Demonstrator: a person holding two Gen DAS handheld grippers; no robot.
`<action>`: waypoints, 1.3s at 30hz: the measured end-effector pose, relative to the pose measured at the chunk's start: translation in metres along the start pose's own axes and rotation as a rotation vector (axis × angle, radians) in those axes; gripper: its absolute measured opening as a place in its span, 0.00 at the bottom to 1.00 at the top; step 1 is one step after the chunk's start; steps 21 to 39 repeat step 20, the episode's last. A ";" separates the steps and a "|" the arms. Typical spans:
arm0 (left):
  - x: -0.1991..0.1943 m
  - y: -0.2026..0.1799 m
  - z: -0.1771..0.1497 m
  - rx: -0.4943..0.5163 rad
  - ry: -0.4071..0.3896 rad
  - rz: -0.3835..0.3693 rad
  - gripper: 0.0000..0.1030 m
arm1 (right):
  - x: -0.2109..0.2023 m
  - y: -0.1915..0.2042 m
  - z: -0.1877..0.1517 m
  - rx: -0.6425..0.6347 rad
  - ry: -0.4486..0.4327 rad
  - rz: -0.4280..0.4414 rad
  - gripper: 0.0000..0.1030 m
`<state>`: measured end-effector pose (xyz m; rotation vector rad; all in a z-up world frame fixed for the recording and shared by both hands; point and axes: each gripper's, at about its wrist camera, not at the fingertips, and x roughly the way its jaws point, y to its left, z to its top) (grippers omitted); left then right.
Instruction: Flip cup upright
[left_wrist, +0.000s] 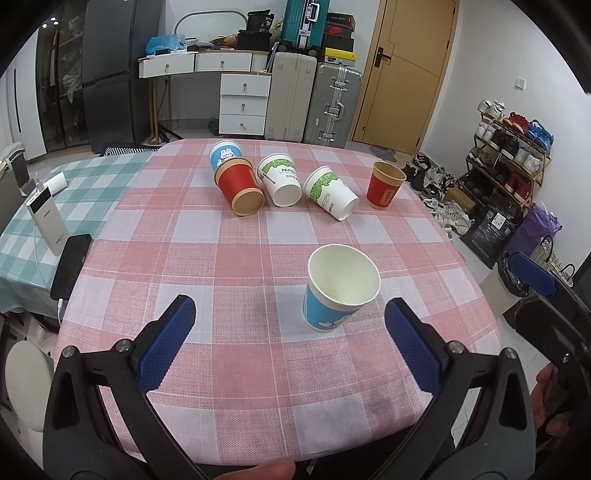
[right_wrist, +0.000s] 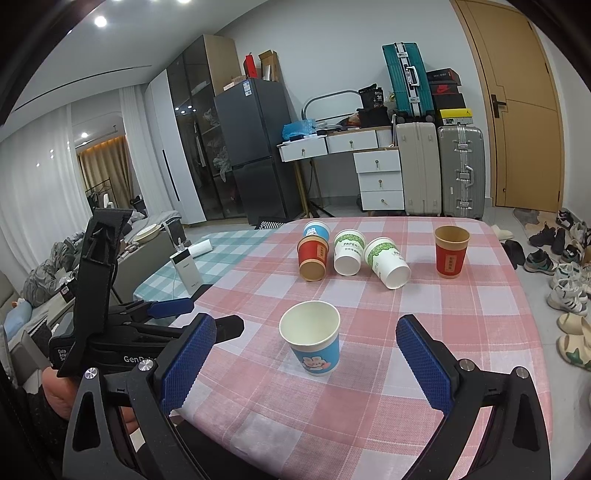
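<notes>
Nearest to me, my left claw (left_wrist: 290, 325) hangs spread wide over the near edge of the table (left_wrist: 258, 398), pinching nothing; its blue pads (left_wrist: 168, 343) carry a fine diamond-knurled texture on black frames. My right claw (right_wrist: 306, 345) is likewise spread and holds nothing, and the right wrist view shows the left unit off to its left side.

Between and just beyond the claws stands the blue cup (left_wrist: 338, 290), a paper cup with a white interior and a cartoon rabbit print, upright with its mouth open to the ceiling. Neither claw touches it.

The table wears a woven cloth in a pink, white and grey check. A second cloth (left_wrist: 44, 221) in teal check adjoins it on the left, carrying a white power bank (left_wrist: 46, 218) and a dark phone (left_wrist: 72, 266).

Toward the far edge, four cups lie on their sides in a loose row: a red cup (left_wrist: 240, 188) with a kraft-brown interior, touching a second blue rabbit cup (left_wrist: 223, 155) behind it, then two white cups with green print (left_wrist: 279, 179) and (left_wrist: 330, 192). Right of them, apart, a second red cup (left_wrist: 386, 184) stands upright.

Beyond the table: a dark refrigerator (left_wrist: 107, 70), a white drawer unit (left_wrist: 243, 98), hard-shell ribbed suitcases (left_wrist: 332, 103), a wooden door (left_wrist: 406, 70), and a loaded shoe rack (left_wrist: 509, 147).
</notes>
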<state>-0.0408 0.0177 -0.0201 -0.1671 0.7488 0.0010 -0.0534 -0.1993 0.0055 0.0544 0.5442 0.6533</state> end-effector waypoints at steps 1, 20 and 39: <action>0.000 0.000 0.000 0.000 0.000 0.000 0.99 | 0.000 0.000 0.000 0.000 0.000 0.000 0.97; -0.001 0.001 -0.002 0.006 -0.008 -0.004 0.99 | 0.002 -0.005 -0.004 0.004 0.006 -0.005 0.97; -0.001 0.001 -0.002 0.006 -0.008 -0.004 0.99 | 0.002 -0.005 -0.004 0.004 0.006 -0.005 0.97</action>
